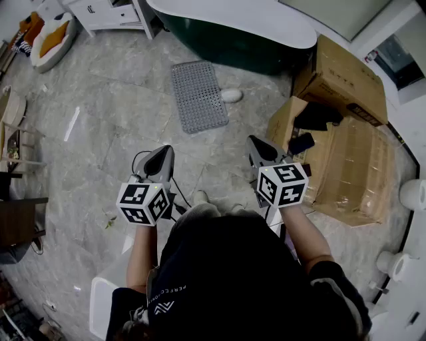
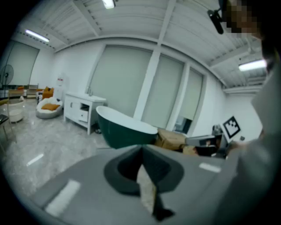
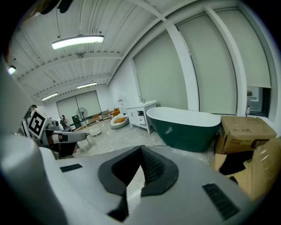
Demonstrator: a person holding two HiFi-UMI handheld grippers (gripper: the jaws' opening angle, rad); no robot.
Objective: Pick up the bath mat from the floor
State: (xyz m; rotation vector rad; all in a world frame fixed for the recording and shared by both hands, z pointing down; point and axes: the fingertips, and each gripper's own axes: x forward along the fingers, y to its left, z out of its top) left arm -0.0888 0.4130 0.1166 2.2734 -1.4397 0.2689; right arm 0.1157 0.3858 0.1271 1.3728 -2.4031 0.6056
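Note:
A grey perforated bath mat [image 1: 198, 95] lies flat on the marble floor in front of the dark green bathtub [image 1: 233, 30]. In the head view my left gripper [image 1: 162, 157] and my right gripper [image 1: 258, 148] are held side by side above the floor, well short of the mat. Both point toward it. Each gripper's jaws are shut with nothing between them. In the right gripper view the bathtub [image 3: 186, 127] stands ahead, with a strip of the mat [image 3: 161, 148] just showing above the jaws. In the left gripper view the bathtub [image 2: 123, 129] is also ahead; the mat is hidden.
Cardboard boxes [image 1: 339, 150] are piled on the floor at the right, close to my right gripper. A white slipper [image 1: 231, 96] lies beside the mat's right edge. A white cabinet [image 1: 110, 13] and an orange cushion seat [image 1: 50, 40] stand at the far left.

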